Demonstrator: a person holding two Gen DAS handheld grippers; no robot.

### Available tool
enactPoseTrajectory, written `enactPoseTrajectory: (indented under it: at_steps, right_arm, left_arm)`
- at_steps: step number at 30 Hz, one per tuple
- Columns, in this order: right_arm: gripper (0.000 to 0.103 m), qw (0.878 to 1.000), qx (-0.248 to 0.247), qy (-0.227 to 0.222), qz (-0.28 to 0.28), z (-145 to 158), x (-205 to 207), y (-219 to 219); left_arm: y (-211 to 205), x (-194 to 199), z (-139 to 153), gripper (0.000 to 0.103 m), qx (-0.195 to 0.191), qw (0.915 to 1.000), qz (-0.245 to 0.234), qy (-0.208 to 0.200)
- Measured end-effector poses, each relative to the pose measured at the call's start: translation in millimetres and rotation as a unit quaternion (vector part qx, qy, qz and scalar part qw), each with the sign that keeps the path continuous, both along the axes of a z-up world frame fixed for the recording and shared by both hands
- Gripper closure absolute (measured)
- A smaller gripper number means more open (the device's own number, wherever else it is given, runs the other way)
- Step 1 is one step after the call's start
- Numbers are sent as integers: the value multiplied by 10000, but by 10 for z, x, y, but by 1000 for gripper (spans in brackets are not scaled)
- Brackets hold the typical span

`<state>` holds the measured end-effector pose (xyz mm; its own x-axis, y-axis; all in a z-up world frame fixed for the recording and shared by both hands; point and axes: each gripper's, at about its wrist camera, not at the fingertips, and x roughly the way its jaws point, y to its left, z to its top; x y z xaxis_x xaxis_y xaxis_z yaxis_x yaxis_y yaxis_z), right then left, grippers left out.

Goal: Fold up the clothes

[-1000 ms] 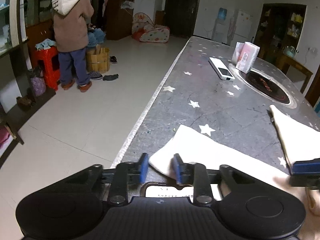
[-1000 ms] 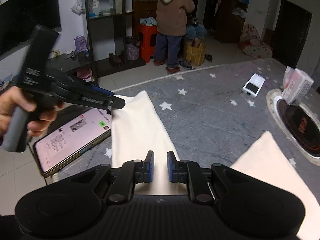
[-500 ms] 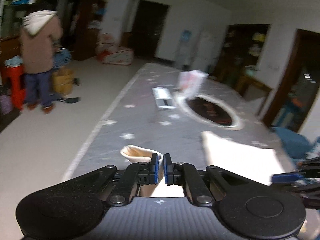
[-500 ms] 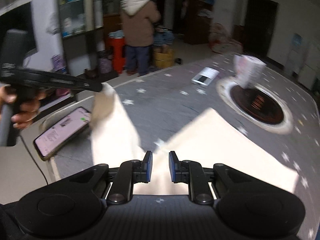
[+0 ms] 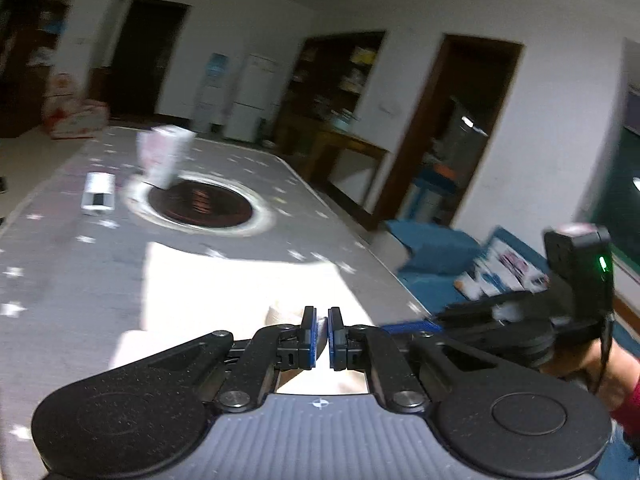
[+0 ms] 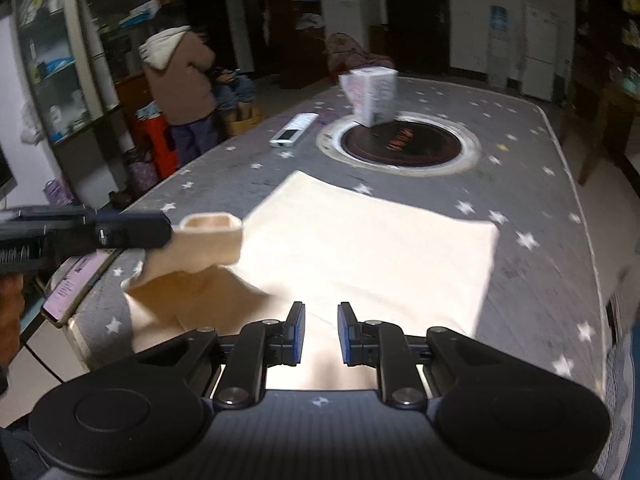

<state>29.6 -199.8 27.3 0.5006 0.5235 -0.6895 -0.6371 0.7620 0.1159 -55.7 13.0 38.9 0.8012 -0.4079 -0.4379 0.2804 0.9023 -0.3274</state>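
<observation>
Cream sleeve cuff (image 6: pixel 212 236), hidden leftward, hangs from left gripper (image 6: pixel 160 230).

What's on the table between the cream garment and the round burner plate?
Right wrist view: only bare star-print table cover separates the garment from the burner plate.

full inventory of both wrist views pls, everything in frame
garment: 1, cream, flat on table's near half
sleeve cuff: 1, cream, lifted at left
table: 1, grey with white stars
round inset: 1, dark, table centre
tissue pack: 1, white-pink, inset's far edge
remote: 1, white, left of inset
phone: 1, pink screen, near-left table corner
person: 1, brown hooded coat, by far-left shelves
left tool: black, shut on sleeve cuff
right tool: black, blue pads narrowly apart over garment; grip unclear
</observation>
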Motion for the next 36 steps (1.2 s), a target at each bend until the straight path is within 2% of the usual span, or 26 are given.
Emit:
enactPoseTrajectory:
  at_steps: [3,6,9,13,15,17,20,23,25,26,27,30,36]
  right_arm:
    - [86,9997,35,171,-187,-99,14,-143]
    - [86,9990,66,347,-270,-203,25,-217]
    - [86,9986,114,445,-278,-266,6,-228]
    - [86,9973,260,653,-223,-350,0,-198]
    - [80,9967,309,736,-167,-390,-4,-161]
    - [75,9962,306,798,-148,-438,-13,-115]
    - [75,9953,271,924,-138,-529,-21,-58]
    - [74,9953,200,938,-147,-594,-37,-13]
    - [78,9962,131,855,-83,-580,-59,39]
    - [91,9966,96,822,-48,-567,-66,63]
    - [96,9971,43,763,8,-541,-78,91]
    - [97,9991,-87,408,123,-399,-128,156]
    - [98,9988,118,-404,243,194,-257,147]
  left_arm:
    - [-209,66,-161,94,81,9989,-404,223]
    - [-329,100,-294,89,335,9963,-679,418]
    - [-303,89,-327,84,606,9946,-741,390]
    - [-55,32,-330,71,943,9944,-400,273]
    - [128,-24,-344,69,1124,9932,-87,281]
    - [297,-76,-378,65,1334,9903,211,338]
    - [477,-190,-447,57,1654,9842,522,346]
    - [585,-266,-522,56,1799,9804,671,442]
    - [629,-259,-572,56,1754,9805,680,565]
    - [626,-266,-595,56,1739,9807,661,604]
    - [613,-288,-608,56,1729,9809,637,626]
    - [607,-318,-641,56,1668,9816,577,724]
    - [638,-275,-665,56,1619,9824,423,830]
